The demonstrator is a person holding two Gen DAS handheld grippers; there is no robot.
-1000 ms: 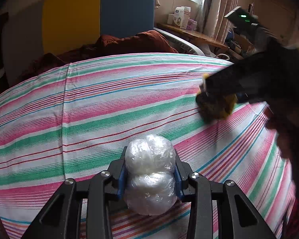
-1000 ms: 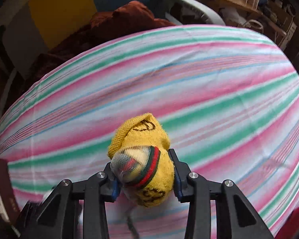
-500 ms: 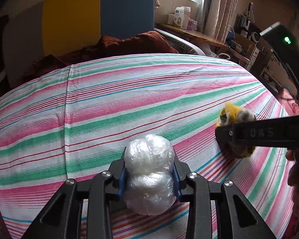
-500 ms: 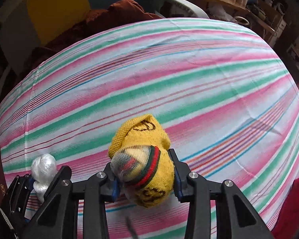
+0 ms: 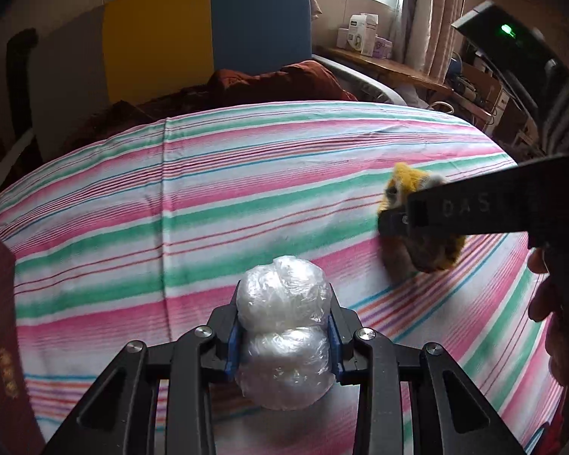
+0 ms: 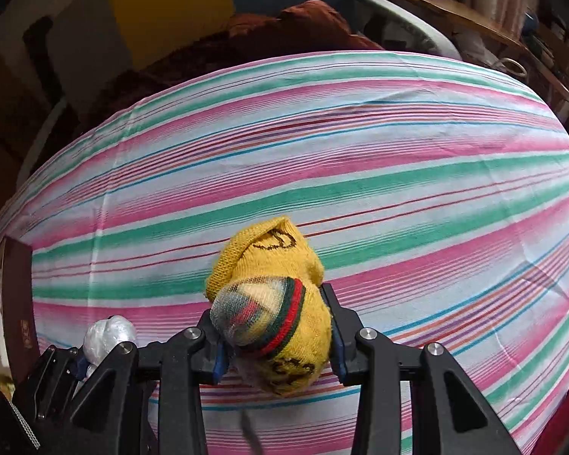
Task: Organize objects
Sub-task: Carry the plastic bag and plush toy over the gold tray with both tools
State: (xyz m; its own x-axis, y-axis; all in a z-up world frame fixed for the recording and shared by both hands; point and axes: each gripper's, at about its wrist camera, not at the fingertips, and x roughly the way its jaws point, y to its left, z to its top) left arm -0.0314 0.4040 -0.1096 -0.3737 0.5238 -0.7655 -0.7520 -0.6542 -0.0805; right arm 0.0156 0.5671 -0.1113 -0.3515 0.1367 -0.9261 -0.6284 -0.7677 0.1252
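My left gripper (image 5: 282,335) is shut on a white crumpled plastic bundle (image 5: 282,337), two lumps stacked between the blue pads, held just above the striped sheet (image 5: 208,197). In the right wrist view my right gripper (image 6: 277,335) is shut on a rolled yellow sock ball (image 6: 273,311) with a red and green band. The left wrist view shows that sock ball (image 5: 417,227) low over the sheet at the right, clamped by the right gripper's black finger (image 5: 474,212). The plastic bundle (image 6: 108,335) shows at the lower left of the right wrist view.
A dark red booklet (image 5: 3,341) lies at the sheet's left edge. A brown blanket (image 5: 277,83) is heaped at the far end before a yellow and blue headboard (image 5: 208,30). A wooden shelf (image 5: 390,64) with boxes stands at the back right. A person's hand (image 5: 557,295) shows at the right.
The right gripper with the sock ball has come down and toward the near right of the sheet, closer to the left gripper. The left gripper has stayed in place, still clamped on the plastic bundle.
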